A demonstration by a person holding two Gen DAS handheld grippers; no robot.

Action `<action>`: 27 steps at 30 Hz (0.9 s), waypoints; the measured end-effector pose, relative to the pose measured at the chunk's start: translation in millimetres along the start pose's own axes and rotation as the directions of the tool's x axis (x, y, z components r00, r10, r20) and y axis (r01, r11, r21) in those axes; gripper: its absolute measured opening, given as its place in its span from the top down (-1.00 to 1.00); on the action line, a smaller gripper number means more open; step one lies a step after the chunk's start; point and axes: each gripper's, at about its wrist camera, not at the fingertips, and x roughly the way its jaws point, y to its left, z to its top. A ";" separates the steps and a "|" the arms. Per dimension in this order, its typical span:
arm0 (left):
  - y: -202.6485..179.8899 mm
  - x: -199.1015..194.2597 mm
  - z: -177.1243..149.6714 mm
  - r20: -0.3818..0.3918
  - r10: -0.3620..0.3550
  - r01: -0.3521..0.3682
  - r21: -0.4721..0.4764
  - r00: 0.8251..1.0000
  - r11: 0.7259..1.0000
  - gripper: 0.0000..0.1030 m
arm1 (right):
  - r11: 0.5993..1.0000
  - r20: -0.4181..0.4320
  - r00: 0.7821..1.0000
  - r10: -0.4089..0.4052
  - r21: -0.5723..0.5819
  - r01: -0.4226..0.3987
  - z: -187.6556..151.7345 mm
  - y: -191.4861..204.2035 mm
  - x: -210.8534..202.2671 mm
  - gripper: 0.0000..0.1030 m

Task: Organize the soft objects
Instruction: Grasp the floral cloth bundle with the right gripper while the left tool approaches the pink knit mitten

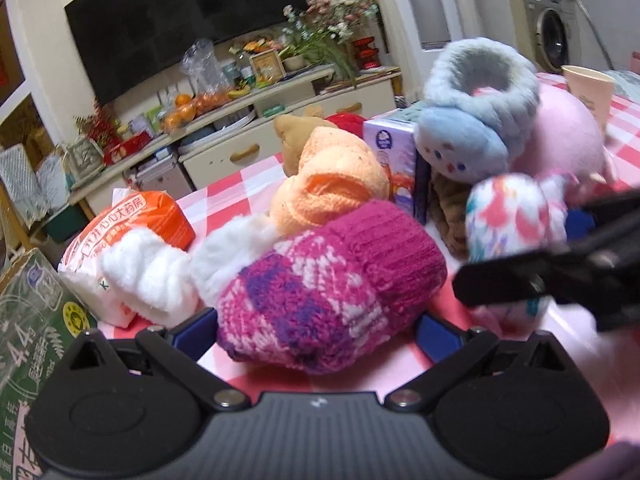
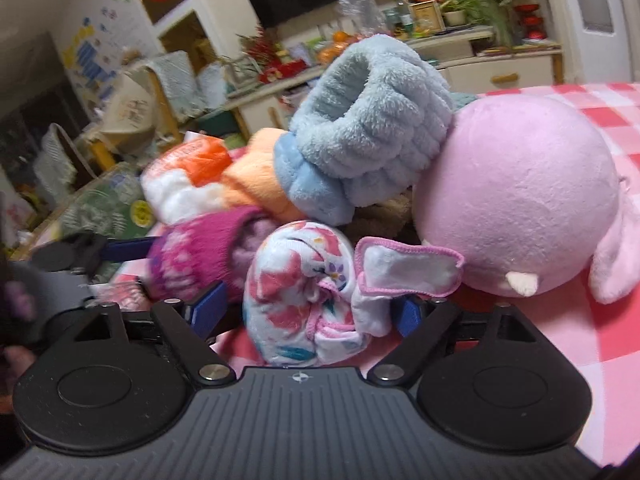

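Knitted magenta sock roll (image 1: 320, 292) sits between the left gripper (image 1: 316, 328) fingers, pinched; the right gripper (image 2: 308, 304) clamps the floral cloth roll (image 2: 300, 292). Both lie on the checked tablecloth (image 2: 600, 128) beside the gathered pile, likely for grouping.

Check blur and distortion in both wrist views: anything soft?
Left wrist: right gripper and floral cloth roll smeared by motion; knit sock sharp; TV bowed by the fisheye. Right wrist: pink plush crisp, left side blurred.
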 end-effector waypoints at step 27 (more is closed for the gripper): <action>2.8 -43.8 -9.1 0.018 -0.089 0.090 -0.091 0.996 0.992 0.01 | 0.999 0.098 0.995 0.013 0.043 -0.017 -120.4 65.5 -117.7 -0.46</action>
